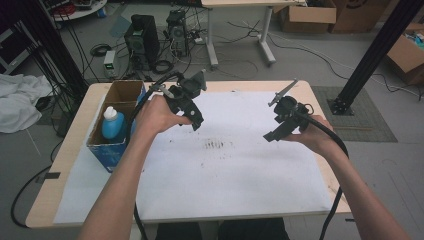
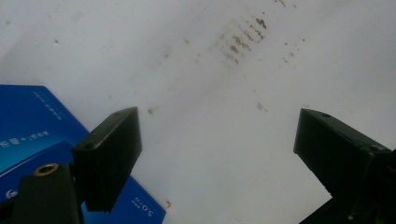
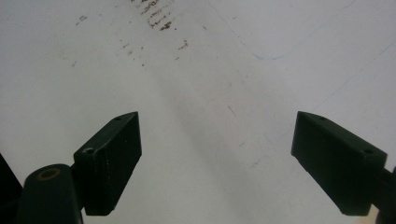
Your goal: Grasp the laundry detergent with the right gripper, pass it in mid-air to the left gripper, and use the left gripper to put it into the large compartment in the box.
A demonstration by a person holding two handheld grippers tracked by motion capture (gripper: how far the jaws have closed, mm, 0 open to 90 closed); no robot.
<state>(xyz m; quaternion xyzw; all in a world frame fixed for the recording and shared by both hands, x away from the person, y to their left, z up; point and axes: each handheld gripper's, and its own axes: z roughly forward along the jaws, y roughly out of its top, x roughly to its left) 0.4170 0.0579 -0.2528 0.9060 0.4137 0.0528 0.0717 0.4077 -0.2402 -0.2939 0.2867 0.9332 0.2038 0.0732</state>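
We look down on a grey floor [image 1: 310,55] strewn with black cables, where two computer towers [image 1: 142,40] stand beyond the table's far edge, a second desk [image 1: 240,5] stands further back, cardboard boxes [image 1: 307,15] sit at the far right and a white cloth [image 1: 17,100] lies at the left. A black frame post [image 1: 380,50] slants down at the right onto a dark mat [image 1: 357,112]. Nearer us is a wooden table [image 1: 70,150], most of it covered by a white sheet [image 1: 230,175] that carries a patch of brown smudges [image 1: 217,145] near its middle and faint blue pen lines in the right gripper view. At the table's left edge stands an open blue cardboard box [image 1: 117,120] with a blue bottle [image 1: 112,122] upright inside it. Our left hand [image 1: 160,112] holds the left gripper [image 2: 217,140] above the sheet just beside the box, jaws spread wide with nothing between them. Our right hand [image 1: 315,137] holds the right gripper [image 3: 217,140] above the sheet's right half, jaws likewise wide and empty.
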